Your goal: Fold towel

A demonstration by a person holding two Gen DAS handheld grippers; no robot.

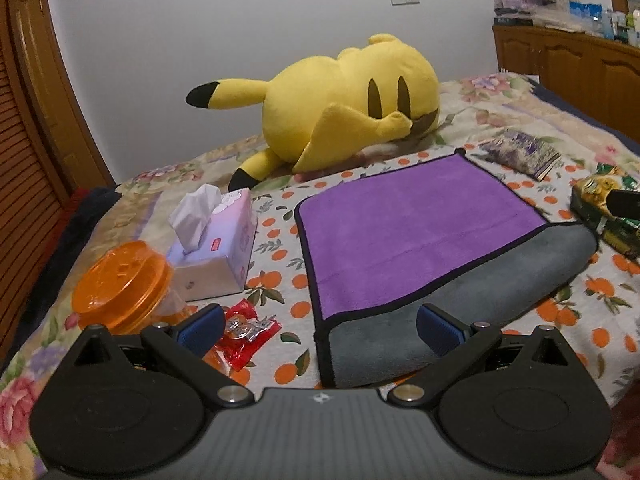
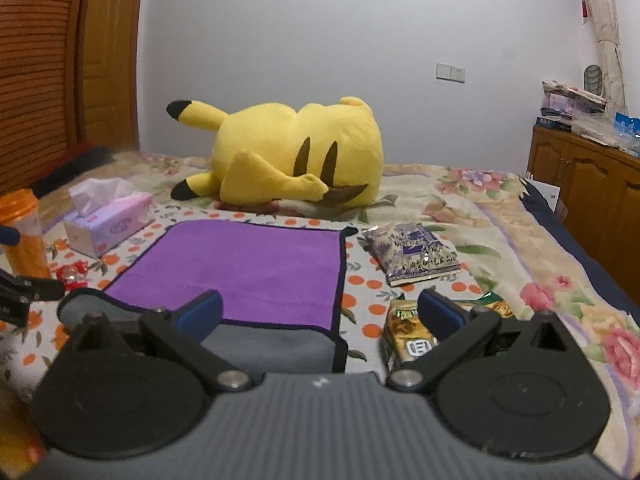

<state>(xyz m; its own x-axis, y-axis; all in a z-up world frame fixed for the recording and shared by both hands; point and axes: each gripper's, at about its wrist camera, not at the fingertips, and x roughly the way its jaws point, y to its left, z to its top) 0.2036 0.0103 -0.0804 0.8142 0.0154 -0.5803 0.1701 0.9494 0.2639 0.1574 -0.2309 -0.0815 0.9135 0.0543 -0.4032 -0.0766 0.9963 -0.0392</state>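
A purple towel (image 1: 416, 232) with a grey underside lies flat on the orange-print cloth on the bed; its near edge is folded over, showing a grey band (image 1: 460, 300). It also shows in the right wrist view (image 2: 248, 268), grey band (image 2: 272, 346) nearest. My left gripper (image 1: 320, 328) is open and empty, just above the towel's near left corner. My right gripper (image 2: 320, 314) is open and empty, over the towel's near right corner. The right gripper's tip shows at the right edge of the left wrist view (image 1: 624, 204).
A yellow plush toy (image 1: 344, 108) lies behind the towel. A tissue box (image 1: 216, 248), an orange-lidded jar (image 1: 124, 284) and a red snack packet (image 1: 248, 332) sit left. A purple packet (image 2: 412, 252) and a green-gold packet (image 2: 408, 332) sit right. A wooden cabinet (image 2: 588, 196) stands far right.
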